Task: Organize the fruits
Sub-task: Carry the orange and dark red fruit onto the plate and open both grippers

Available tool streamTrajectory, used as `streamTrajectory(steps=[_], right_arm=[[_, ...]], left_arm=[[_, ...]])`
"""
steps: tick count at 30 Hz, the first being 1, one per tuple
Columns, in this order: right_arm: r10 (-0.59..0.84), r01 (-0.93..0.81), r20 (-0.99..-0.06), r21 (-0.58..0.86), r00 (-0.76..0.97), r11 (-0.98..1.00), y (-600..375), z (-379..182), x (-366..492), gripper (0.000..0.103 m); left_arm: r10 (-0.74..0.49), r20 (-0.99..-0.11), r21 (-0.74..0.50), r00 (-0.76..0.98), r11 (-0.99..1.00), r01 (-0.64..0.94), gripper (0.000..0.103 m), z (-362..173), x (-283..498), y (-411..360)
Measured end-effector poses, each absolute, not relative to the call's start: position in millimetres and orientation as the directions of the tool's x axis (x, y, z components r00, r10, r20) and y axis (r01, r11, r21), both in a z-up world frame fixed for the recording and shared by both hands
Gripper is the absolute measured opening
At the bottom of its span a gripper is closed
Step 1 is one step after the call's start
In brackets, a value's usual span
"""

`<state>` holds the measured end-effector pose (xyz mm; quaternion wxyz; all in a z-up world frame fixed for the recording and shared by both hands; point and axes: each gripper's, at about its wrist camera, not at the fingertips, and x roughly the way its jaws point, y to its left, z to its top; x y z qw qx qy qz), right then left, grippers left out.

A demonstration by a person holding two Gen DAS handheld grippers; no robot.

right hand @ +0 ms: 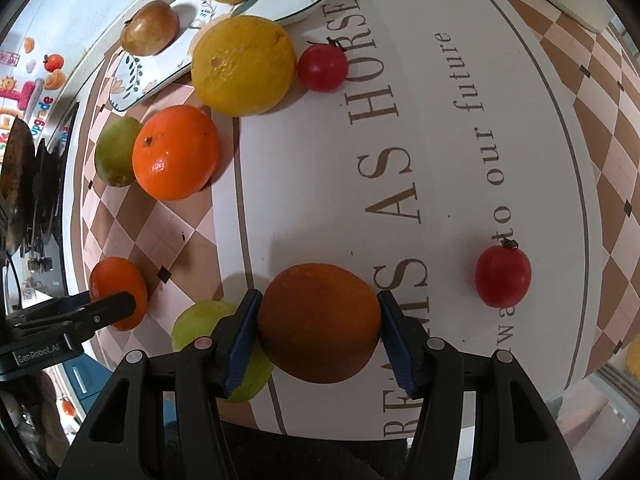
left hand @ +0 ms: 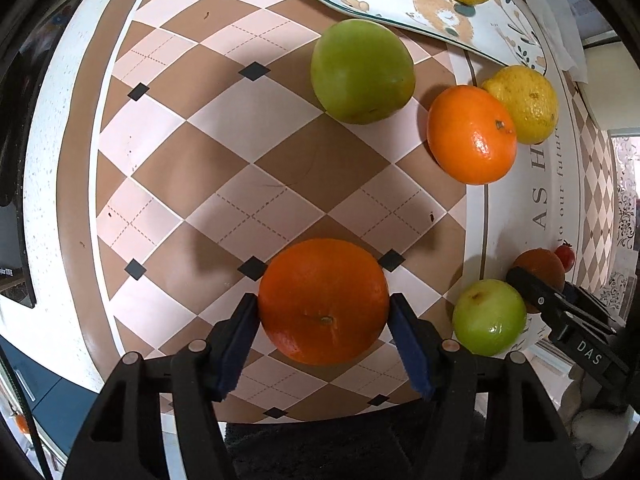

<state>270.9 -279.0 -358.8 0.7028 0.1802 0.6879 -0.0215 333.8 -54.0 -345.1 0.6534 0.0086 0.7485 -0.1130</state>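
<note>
The left gripper [left hand: 323, 312] has its fingers [left hand: 240, 340] clamped on an orange [left hand: 323, 300] over the checked part of the bench [left hand: 224, 120], near its front edge. The right gripper [right hand: 318, 324] has its fingers [right hand: 240, 340] clamped on a darker orange fruit [right hand: 318, 322] over the lettered white panel, also near the front edge. A small green apple [left hand: 489, 316] sits just beside that right grip, so it could be nudged and roll off the edge. Both round fruits are pinched at their widest, and either could slip out if tilted on the way to the plate [left hand: 400, 4] at the far edge.
</note>
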Motion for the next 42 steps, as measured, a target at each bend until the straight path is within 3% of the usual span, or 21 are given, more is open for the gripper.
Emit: streamTrajectory(steps=[11,13,14,16,20,22,23,26,33,35,42], right_arm=[[0.194,0.257,-0.967,0.232,0.164,0.938,-283,-329,276,0.057],[0.201,0.254,-0.963,0.243,0.179,0.936,-285,-322,282,0.054],[0.213,0.254,-0.958,0.258,0.194,0.932,-286,-316,286,0.044],[0.232,0.25,-0.947,0.285,0.223,0.925,-288,-306,295,0.04],[0.279,0.202,-0.943,0.313,0.179,0.928,-284,-304,322,0.04],[0.295,0.211,-0.939,0.329,0.175,0.921,-291,-306,330,0.052],[0.283,0.215,-0.943,0.317,0.176,0.924,-294,-307,332,0.063],[0.291,0.244,-0.941,0.327,0.173,0.913,-303,-316,338,0.069],[0.311,0.284,-0.941,0.337,0.135,0.898,-311,-359,336,0.068],[0.305,0.277,-0.935,0.345,0.179,0.897,-310,-360,336,0.059],[0.276,0.208,-0.924,0.334,0.265,0.919,-300,-345,329,0.058]], left_arm=[[-0.203,-0.971,-0.224,-0.124,0.957,0.183,0.063,-315,337,-84],[-0.231,-0.968,-0.246,-0.1,0.951,0.186,0.063,-299,346,-90],[-0.248,-0.965,-0.26,-0.083,0.947,0.187,0.063,-290,352,-94],[-0.281,-0.959,-0.285,-0.048,0.94,0.189,0.063,-274,367,-103],[-0.293,-0.956,-0.285,0.011,0.936,0.205,0.063,-256,398,-117],[-0.288,-0.957,-0.279,0.02,0.94,0.198,0.063,-255,411,-119],[-0.288,-0.957,-0.279,0.02,0.941,0.193,0.063,-255,415,-118],[-0.283,-0.959,-0.277,0.007,0.943,0.184,0.063,-262,420,-118],[-0.272,-0.962,-0.273,-0.027,0.946,0.178,0.063,-274,421,-121],[-0.266,-0.963,-0.268,-0.036,0.946,0.182,0.063,-276,419,-122],[-0.261,-0.965,-0.261,-0.025,0.948,0.181,0.063,-269,420,-120]])
